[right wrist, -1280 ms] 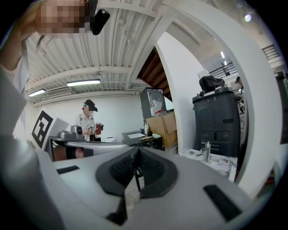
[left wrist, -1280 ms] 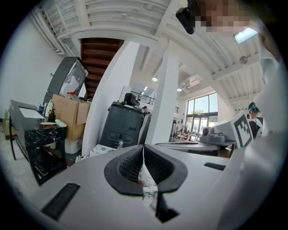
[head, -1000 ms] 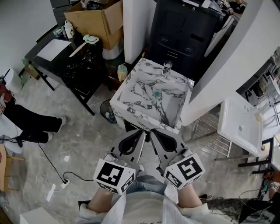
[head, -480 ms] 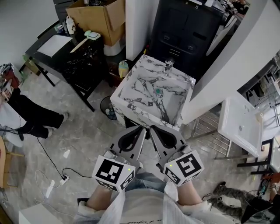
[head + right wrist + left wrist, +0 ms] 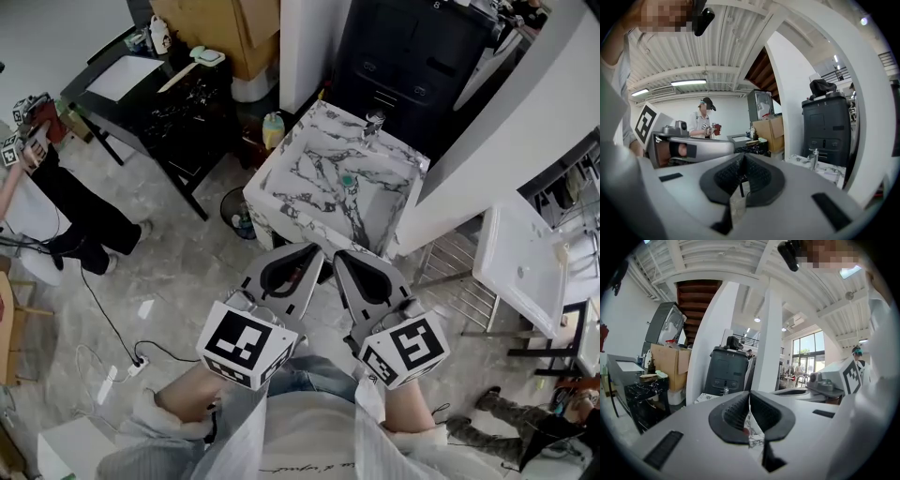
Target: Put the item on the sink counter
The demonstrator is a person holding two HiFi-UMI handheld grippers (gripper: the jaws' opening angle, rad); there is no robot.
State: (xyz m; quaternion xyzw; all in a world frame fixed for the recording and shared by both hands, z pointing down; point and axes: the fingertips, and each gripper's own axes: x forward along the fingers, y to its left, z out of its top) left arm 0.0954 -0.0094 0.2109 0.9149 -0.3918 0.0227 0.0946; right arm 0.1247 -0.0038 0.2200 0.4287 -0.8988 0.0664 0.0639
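The marble sink [image 5: 302, 177] stands ahead of me, with a chrome faucet [image 5: 375, 123] at its back rim and a green plug [image 5: 348, 180] in the basin. My left gripper [image 5: 315, 249] and right gripper [image 5: 338, 254] are held side by side just short of the sink's near edge, both shut with nothing in them. The left gripper view shows the left gripper's [image 5: 749, 396] tips meeting, with the sink's corner [image 5: 704, 398] beyond. The right gripper's [image 5: 740, 160] jaws are closed too, with the faucet [image 5: 814, 157] at the right. A yellow-green bottle [image 5: 273, 129] stands left of the sink.
A black table [image 5: 192, 122] at the back left carries a white bottle [image 5: 161, 36], a green item [image 5: 208, 56] and a wooden brush [image 5: 178, 80]. A cardboard box [image 5: 225, 23], a black cabinet [image 5: 412, 56], a floor bin [image 5: 233, 225], a white basin [image 5: 520, 262] and a person [image 5: 42, 187] surround me.
Both grippers keep their side-by-side pose and stay shut. My view has drifted, so the sink sits slightly further right. The person at the left has moved into the frame.
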